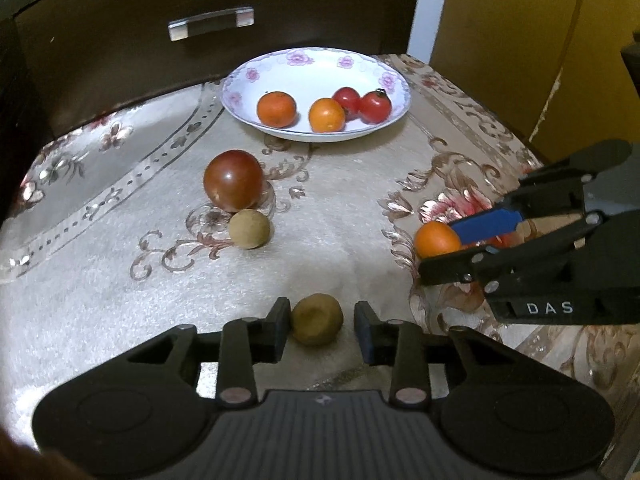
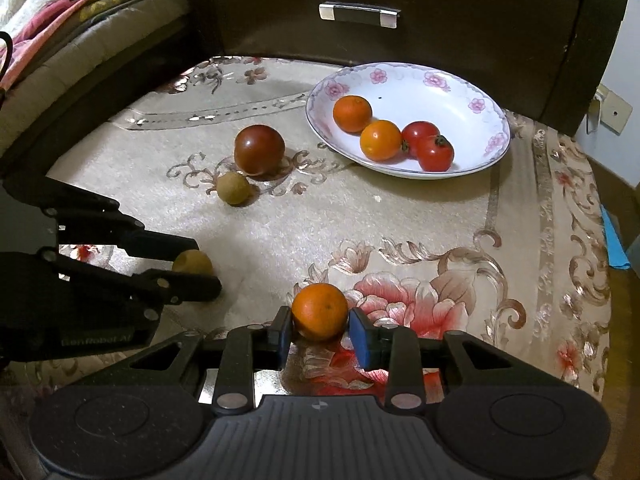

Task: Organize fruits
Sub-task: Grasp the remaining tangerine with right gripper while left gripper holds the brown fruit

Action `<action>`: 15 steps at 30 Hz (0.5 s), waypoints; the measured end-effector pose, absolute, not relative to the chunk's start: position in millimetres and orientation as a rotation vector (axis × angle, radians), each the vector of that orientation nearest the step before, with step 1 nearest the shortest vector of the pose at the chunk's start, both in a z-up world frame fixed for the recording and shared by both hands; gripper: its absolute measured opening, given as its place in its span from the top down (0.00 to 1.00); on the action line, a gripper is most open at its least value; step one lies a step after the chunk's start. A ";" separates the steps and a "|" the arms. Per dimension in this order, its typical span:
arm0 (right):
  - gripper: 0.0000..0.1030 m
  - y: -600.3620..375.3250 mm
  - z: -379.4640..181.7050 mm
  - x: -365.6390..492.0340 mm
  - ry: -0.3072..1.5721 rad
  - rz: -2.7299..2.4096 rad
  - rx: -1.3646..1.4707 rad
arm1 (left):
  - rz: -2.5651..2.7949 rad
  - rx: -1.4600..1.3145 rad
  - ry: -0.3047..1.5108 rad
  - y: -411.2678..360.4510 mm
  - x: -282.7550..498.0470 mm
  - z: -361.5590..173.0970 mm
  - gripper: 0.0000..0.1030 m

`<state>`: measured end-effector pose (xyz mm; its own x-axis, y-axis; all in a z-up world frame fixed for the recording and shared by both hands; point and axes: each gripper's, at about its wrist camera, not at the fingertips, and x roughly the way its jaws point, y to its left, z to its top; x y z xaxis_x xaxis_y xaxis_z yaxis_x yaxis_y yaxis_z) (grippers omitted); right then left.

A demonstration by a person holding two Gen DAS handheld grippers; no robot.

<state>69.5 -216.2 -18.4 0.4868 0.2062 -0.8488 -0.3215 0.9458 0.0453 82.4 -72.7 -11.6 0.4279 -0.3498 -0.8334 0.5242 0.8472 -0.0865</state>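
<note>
Left wrist view: left gripper (image 1: 322,322) straddles a small tan round fruit (image 1: 317,319), jaws open, a gap on one side. Right gripper (image 2: 318,330) brackets, perhaps touching, an orange mandarin (image 2: 320,311); both fruits presumably bound for the white floral-rimmed plate (image 1: 256,72).

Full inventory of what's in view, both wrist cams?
plate: 1, white, pink flowers, far side of cloth
oranges in plate: 2, orange
small tomatoes in plate: 2, red
large tomato: 1, dark red, on cloth
brown fruits: 2, one beside large tomato, one between left fingers
loose orange: 1, between right fingers
tablecloth: 1, beige floral
drawer handle: 1, silver
left hand-held gripper: open
right hand-held gripper: open
</note>
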 end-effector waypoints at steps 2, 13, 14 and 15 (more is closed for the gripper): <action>0.73 -215.7 -18.4 68.0 1.006 0.330 -0.137 | -0.550 0.220 0.979 -74.8 80.1 -11.6 0.57; 0.75 -222.5 -17.2 66.1 0.998 0.337 -0.100 | -0.534 0.197 1.008 -73.9 82.3 -10.1 0.57; 0.76 -221.6 -16.8 65.9 0.998 0.334 -0.103 | -0.532 0.194 1.010 -74.0 83.2 -10.0 0.57; 0.76 -221.1 -16.6 66.3 0.999 0.333 -0.104 | -0.529 0.188 1.013 -73.6 84.2 -9.8 0.59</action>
<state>66.3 -221.1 -16.6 0.4957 0.2270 -0.8383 -0.3214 0.9446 0.0658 84.2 -73.6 -9.8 0.4172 -0.3331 -0.8455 0.5034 0.8594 -0.0902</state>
